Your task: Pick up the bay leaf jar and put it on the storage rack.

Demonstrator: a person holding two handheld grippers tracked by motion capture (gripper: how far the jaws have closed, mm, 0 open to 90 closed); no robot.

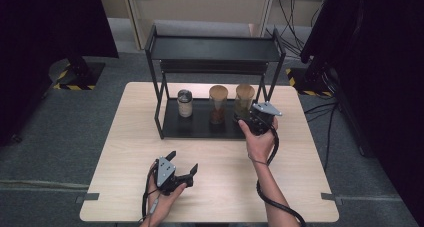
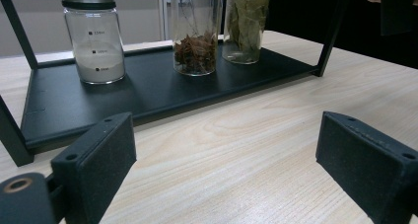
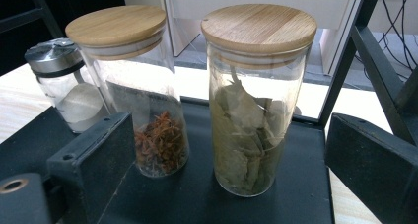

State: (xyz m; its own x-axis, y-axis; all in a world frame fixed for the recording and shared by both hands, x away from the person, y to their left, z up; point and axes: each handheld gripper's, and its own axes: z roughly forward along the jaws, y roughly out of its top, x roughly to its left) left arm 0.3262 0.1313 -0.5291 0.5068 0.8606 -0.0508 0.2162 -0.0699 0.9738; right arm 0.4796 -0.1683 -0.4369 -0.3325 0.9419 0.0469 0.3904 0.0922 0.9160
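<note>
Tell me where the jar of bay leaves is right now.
The jar of bay leaves stands at the right end of the black rack's bottom shelf, beside the jar of reddish spice, just ahead of the right hand-held gripper.

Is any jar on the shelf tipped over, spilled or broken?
Nothing stands out. The bay leaf jar, the jar of red spice and the metal-capped shaker all stand upright and closed on the black shelf, with nothing spilled.

A tall clear glass jar of bay leaves (image 3: 249, 130) stands upright on the black rack's lower shelf (image 3: 197, 199), wooden lid on, rightmost of three, just beside the jar of reddish spice (image 3: 148, 120).
</note>
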